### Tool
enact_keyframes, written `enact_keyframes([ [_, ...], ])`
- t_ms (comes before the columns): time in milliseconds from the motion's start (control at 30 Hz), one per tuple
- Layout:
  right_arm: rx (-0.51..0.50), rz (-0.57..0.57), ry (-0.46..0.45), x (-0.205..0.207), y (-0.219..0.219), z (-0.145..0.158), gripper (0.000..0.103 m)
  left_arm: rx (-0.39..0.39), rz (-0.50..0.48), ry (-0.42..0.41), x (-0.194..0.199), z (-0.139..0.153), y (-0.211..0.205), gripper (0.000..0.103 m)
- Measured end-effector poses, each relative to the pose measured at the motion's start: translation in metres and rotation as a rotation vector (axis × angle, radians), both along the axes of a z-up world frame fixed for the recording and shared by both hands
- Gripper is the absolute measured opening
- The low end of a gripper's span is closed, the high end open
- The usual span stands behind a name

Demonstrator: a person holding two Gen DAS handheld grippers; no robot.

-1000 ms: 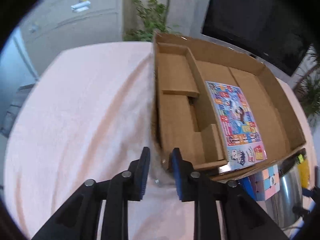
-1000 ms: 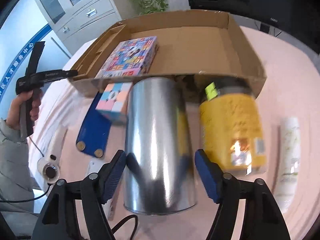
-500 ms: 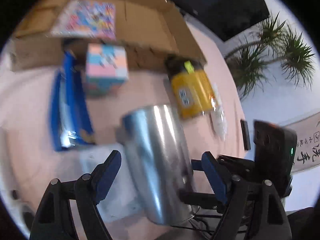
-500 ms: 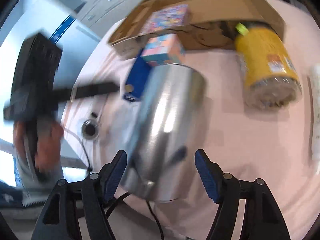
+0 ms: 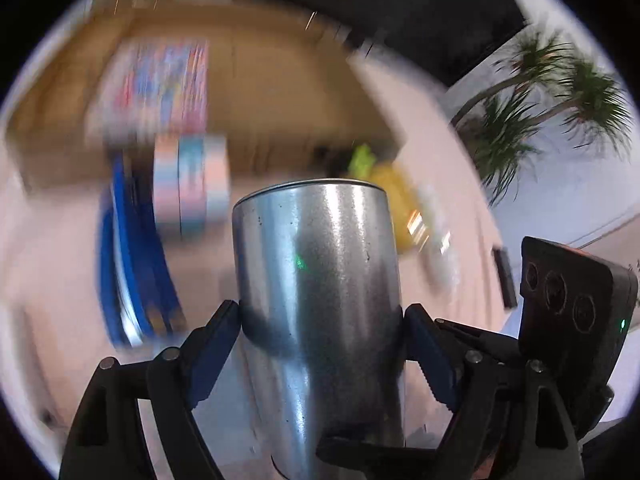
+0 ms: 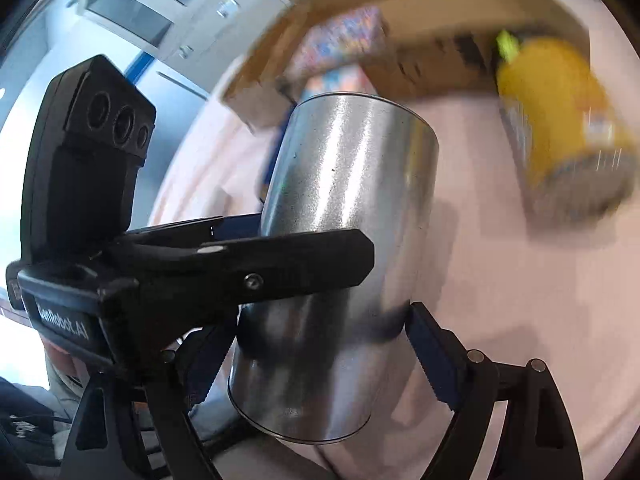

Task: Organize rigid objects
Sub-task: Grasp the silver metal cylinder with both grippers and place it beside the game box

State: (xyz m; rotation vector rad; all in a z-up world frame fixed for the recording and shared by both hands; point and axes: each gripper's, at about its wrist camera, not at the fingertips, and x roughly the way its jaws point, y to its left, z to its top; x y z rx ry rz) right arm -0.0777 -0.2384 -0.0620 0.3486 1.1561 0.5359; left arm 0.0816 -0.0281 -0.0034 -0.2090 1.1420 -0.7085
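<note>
A shiny metal can (image 5: 320, 300) fills the centre of both views; it also shows in the right wrist view (image 6: 340, 260). My left gripper (image 5: 320, 344) is shut on its sides. My right gripper (image 6: 320, 344) is shut on it too, lower down, and the can is tilted above the table. In the right wrist view the left gripper's black finger (image 6: 280, 264) crosses the can. Behind are a cardboard box (image 5: 260, 80) with a colourful flat box (image 5: 160, 84) inside, a pastel cube (image 5: 192, 184), a blue case (image 5: 132, 260) and a yellow jar (image 6: 560, 128), all blurred.
A pink cloth (image 6: 500, 280) covers the table. A white tube (image 5: 440, 248) lies beside the yellow jar (image 5: 396, 200). Potted palms (image 5: 552, 92) and a dark screen (image 5: 400, 8) stand beyond the table. Cabinets (image 6: 160, 12) stand at the far left.
The left gripper swung from the box corner over to the can and closed on it. Both grippers now hold the can, lifted and tilted off the table.
</note>
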Motion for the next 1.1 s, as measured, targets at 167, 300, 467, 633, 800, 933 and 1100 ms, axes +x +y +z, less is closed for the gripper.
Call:
enact_keyframes([
  [167,-0.041,0.037,-0.209,0.063,0.001,0.072,0.084,-0.041,0.039,-0.19,0.062,0.072,-0.004,0.083],
  [300,-0.066,0.079,-0.222,0.143,-0.004,0.097,0.084,-0.061,0.074,-0.163,0.131,0.086,-0.01,0.083],
  [467,-0.049,0.088,-0.094,0.213,-0.016,0.064,0.084,-0.062,0.095,-0.002,0.19,0.034,-0.022,0.083],
  [633,-0.052,0.033,0.04,0.249,-0.024,-0.001,0.083,-0.065,0.107,0.186,0.222,-0.039,-0.026,0.083],
  [800,-0.025,-0.007,0.104,0.255,-0.03,-0.03,0.083,-0.021,0.086,0.177,0.214,-0.045,-0.036,0.083],
  [933,-0.004,-0.044,0.155,0.248,-0.029,-0.035,0.084,-0.008,0.105,0.164,0.207,-0.043,-0.037,0.083],
  [1100,-0.033,-0.102,0.172,0.239,-0.022,-0.048,0.086,0.047,0.124,0.126,0.198,-0.029,-0.032,0.082],
])
